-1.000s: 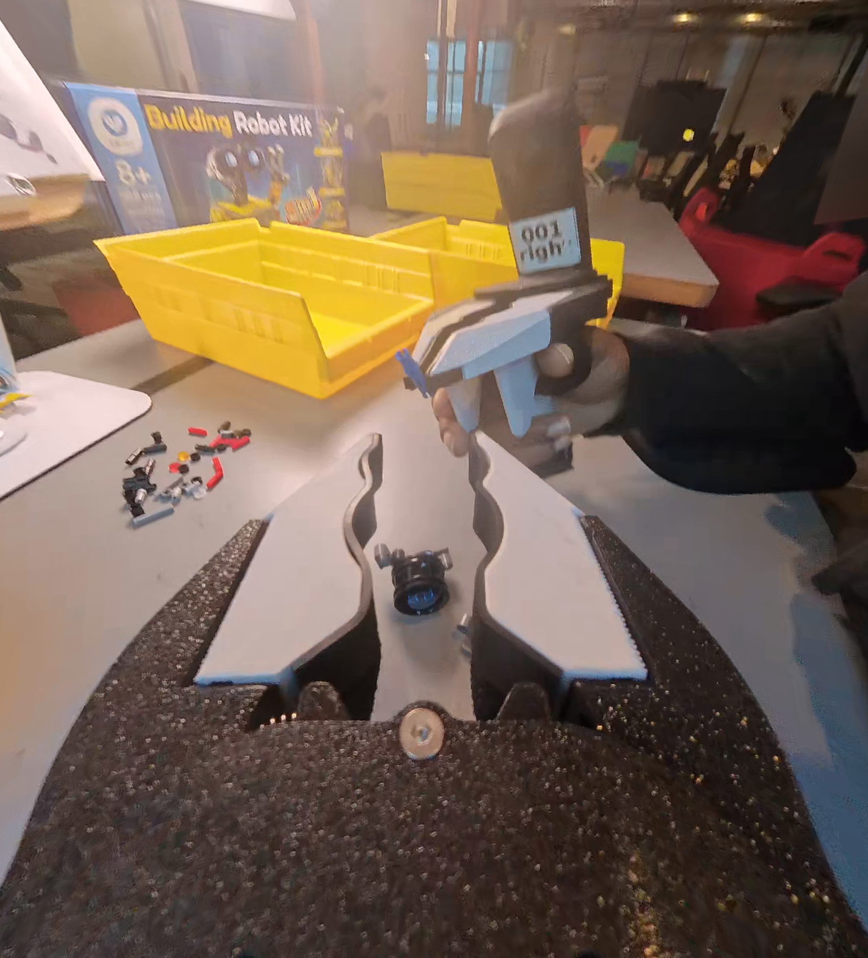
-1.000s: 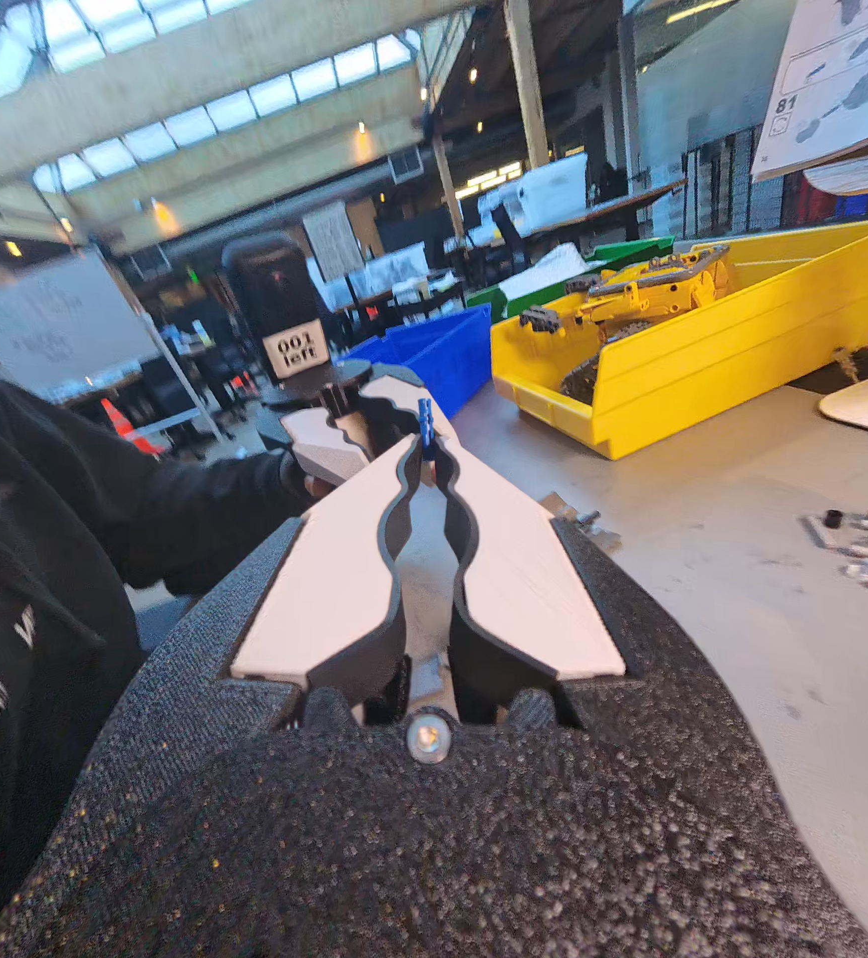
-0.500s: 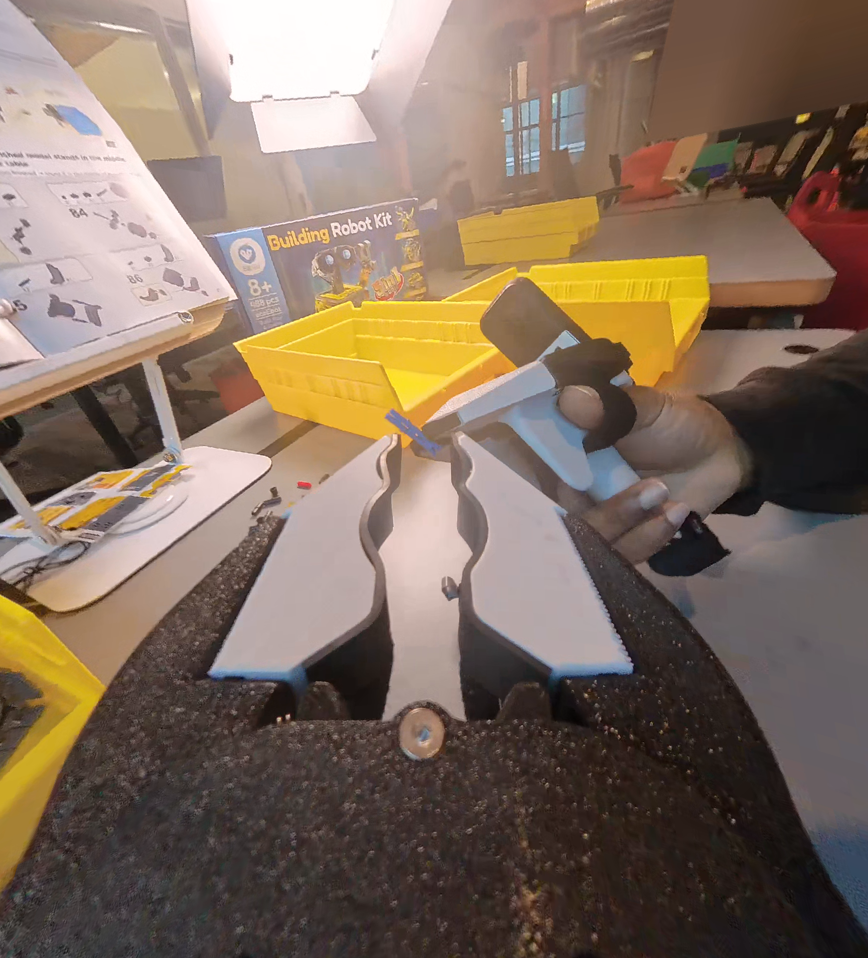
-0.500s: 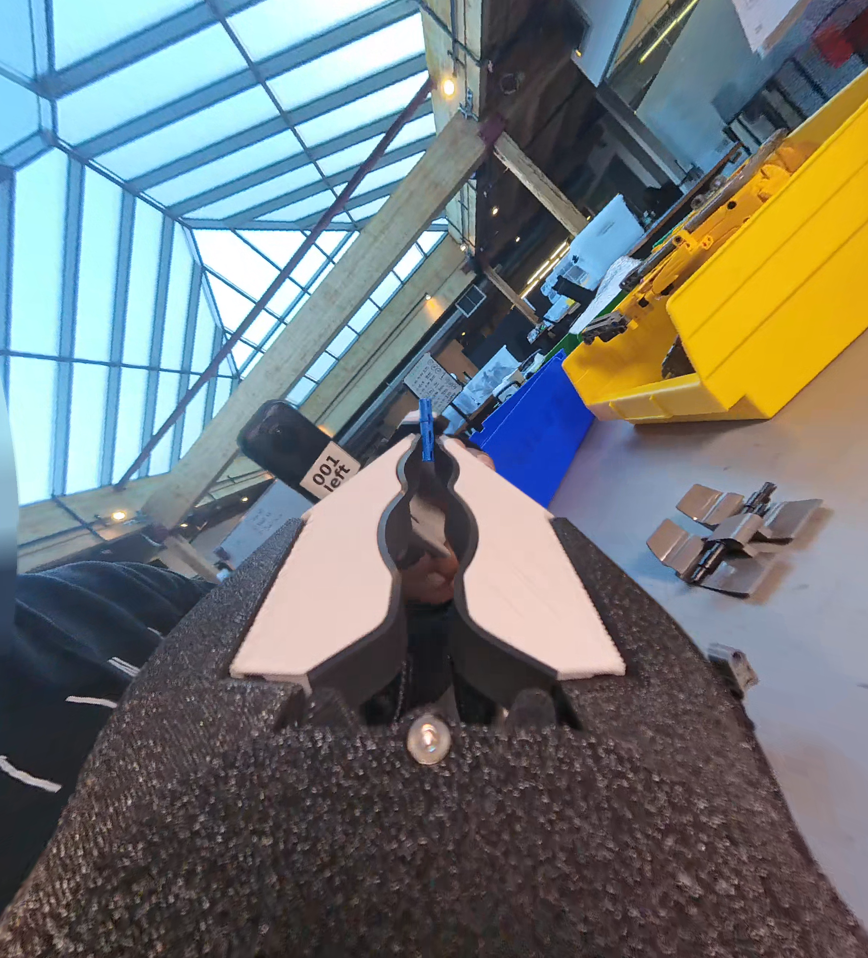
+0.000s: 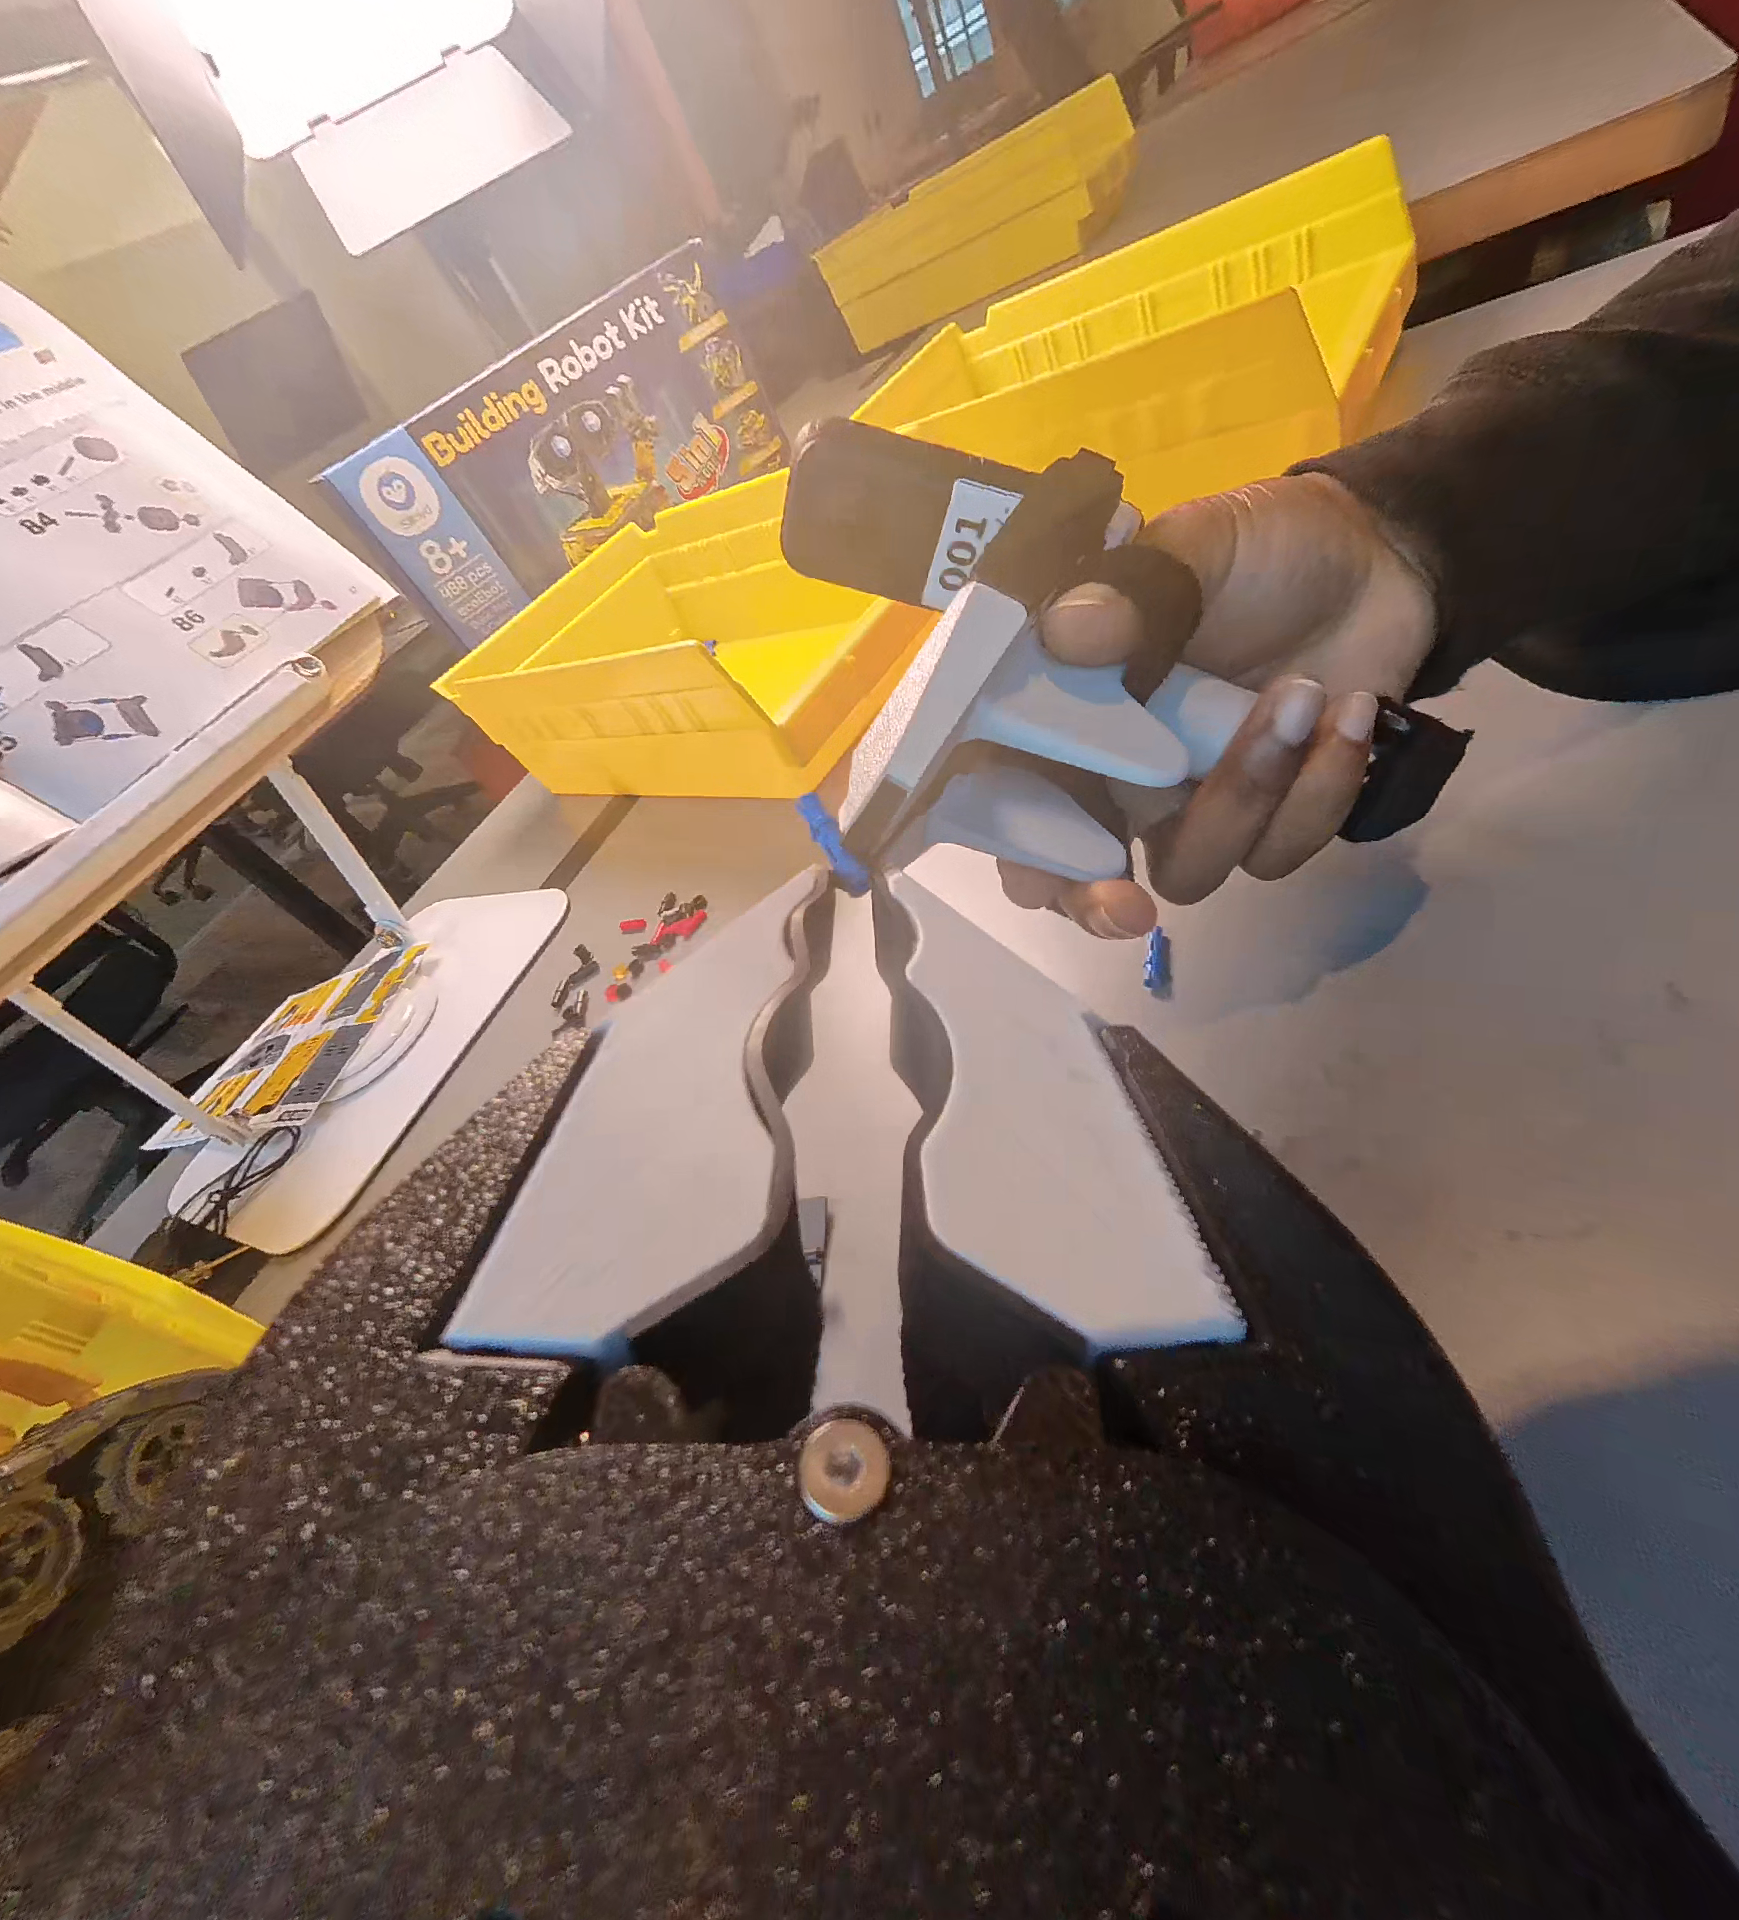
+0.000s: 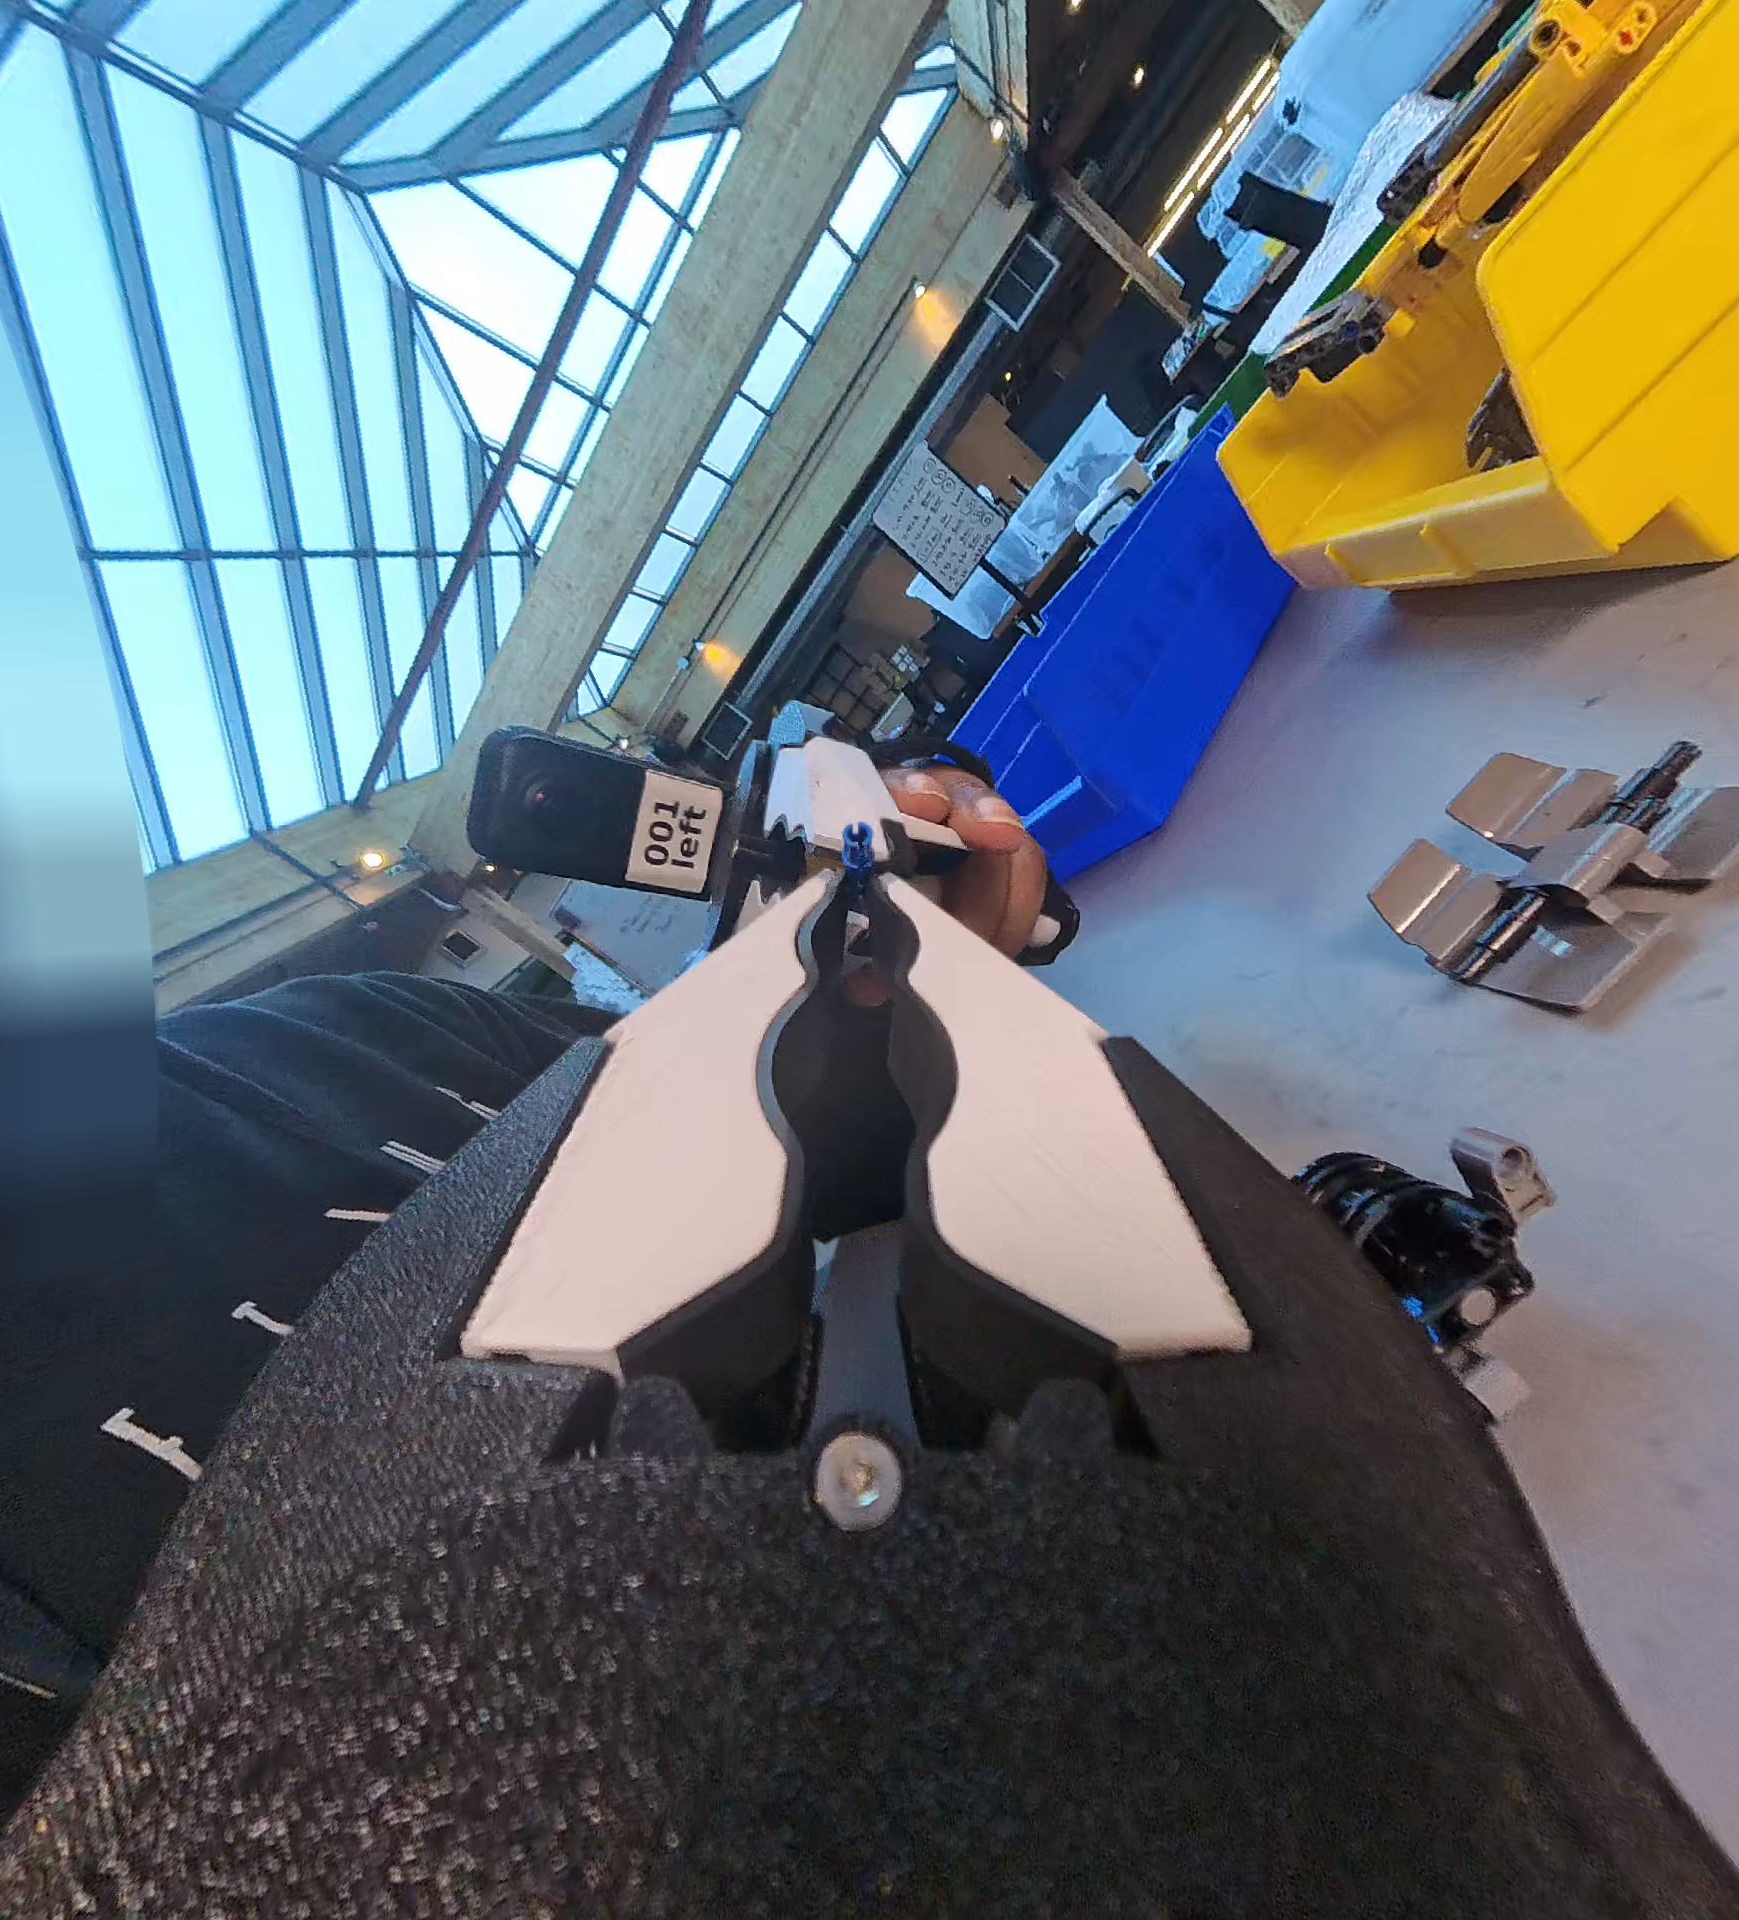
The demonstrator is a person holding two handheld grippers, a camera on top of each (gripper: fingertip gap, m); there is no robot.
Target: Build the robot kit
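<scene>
right gripper (image 6: 852, 885): fingers are clamped on a small blue plastic connector pin (image 6: 852, 847), held at frame centre | left gripper (image 5: 852, 891): fingertips are brought nearly together at the pin's end, grip cannot be told | second blue pin (image 5: 1156, 958) is seen lying on grey table (image 5: 1467, 1091), right of centre

Ahead of the left gripper (image 5: 849, 883) an open yellow plastic bin (image 5: 636, 717) stands on the grey table (image 5: 1467, 1039), with small red and black plastic pieces (image 5: 636, 945) scattered to its left. Right of the right gripper (image 6: 854, 883) lie folded grey metal plates (image 6: 1571, 883), a blue plastic bin (image 6: 1125, 665) beyond them.
</scene>
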